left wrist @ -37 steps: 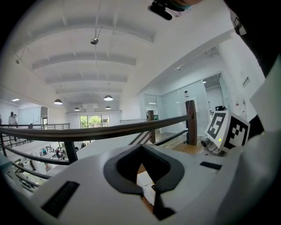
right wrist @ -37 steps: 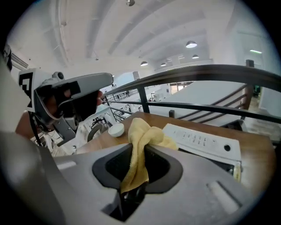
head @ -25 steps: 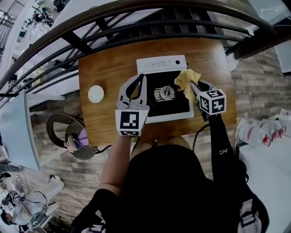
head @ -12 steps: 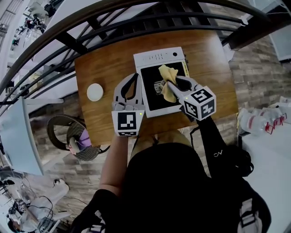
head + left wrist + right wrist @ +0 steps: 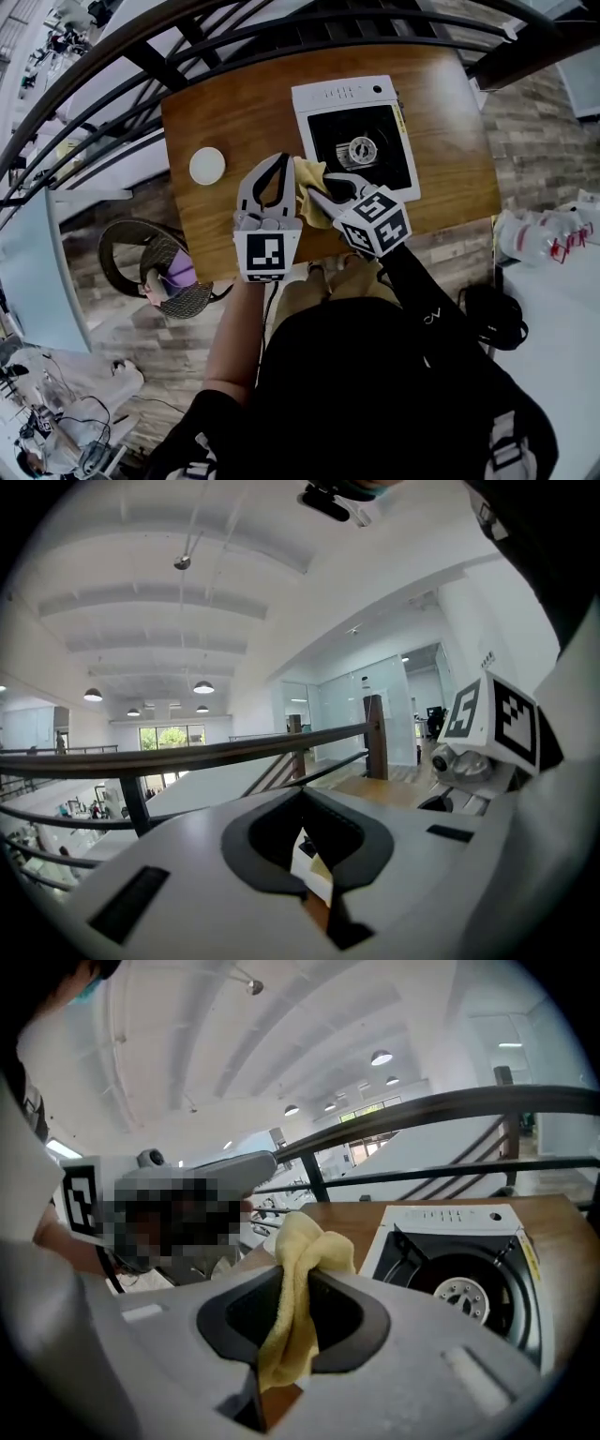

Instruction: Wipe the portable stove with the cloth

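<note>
The portable stove (image 5: 354, 141), white with a black top and a round burner, stands at the back right of the wooden table (image 5: 225, 112). My right gripper (image 5: 316, 194) is shut on the yellow cloth (image 5: 308, 180) and holds it over the table just left of the stove's front corner. In the right gripper view the cloth (image 5: 298, 1269) hangs bunched between the jaws, and the stove (image 5: 450, 1216) lies to the right. My left gripper (image 5: 283, 161) is shut and holds nothing. It hovers right beside the cloth. Its marker cube is nearest me.
A small white round disc (image 5: 207, 166) lies on the table's left side. A black railing (image 5: 178, 80) runs along the table's far edge. A wicker seat (image 5: 150, 277) stands on the floor at the left, and white bags (image 5: 548, 251) at the right.
My right gripper carried the cloth off the stove top, leftward and nearer to me, to beside the left gripper. The left gripper has barely moved.
</note>
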### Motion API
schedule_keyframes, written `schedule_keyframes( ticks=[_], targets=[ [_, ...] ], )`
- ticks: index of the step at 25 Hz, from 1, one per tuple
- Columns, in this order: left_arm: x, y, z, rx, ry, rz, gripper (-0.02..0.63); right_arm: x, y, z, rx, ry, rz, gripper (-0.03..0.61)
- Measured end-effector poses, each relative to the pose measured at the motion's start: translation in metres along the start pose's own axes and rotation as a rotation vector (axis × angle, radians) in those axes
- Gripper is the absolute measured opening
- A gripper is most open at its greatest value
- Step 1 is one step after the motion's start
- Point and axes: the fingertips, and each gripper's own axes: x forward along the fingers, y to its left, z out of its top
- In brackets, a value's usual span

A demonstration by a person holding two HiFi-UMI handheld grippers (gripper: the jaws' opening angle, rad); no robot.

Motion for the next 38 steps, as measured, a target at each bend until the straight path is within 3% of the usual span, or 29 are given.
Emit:
schedule_keyframes(
  ticks=[7,19,24,30,38],
  targets=[
    [0.013,-0.021,-0.016,-0.039,0.021,-0.024,0.006,-0.030,-0.051,-0.033,0.015,0.054,-0.114,0.078],
    [0.052,-0.084,-0.001,-0.029,-0.001,-0.111,0.006,-0.162,-0.162,-0.087,0.125,0.040,-0.398,0.078],
    [0.059,-0.093,0.003,-0.026,0.004,-0.108,0.006,-0.175,-0.176,-0.091,0.151,0.020,-0.405,0.078],
    [0.053,-0.081,0.021,-0.012,-0.009,-0.072,0.006,-0.172,-0.154,-0.038,0.076,-0.119,-0.352,0.078],
    [0.044,-0.059,0.080,0.027,-0.104,0.000,0.006,-0.184,-0.133,0.072,-0.115,-0.393,-0.399,0.078]
  ],
)
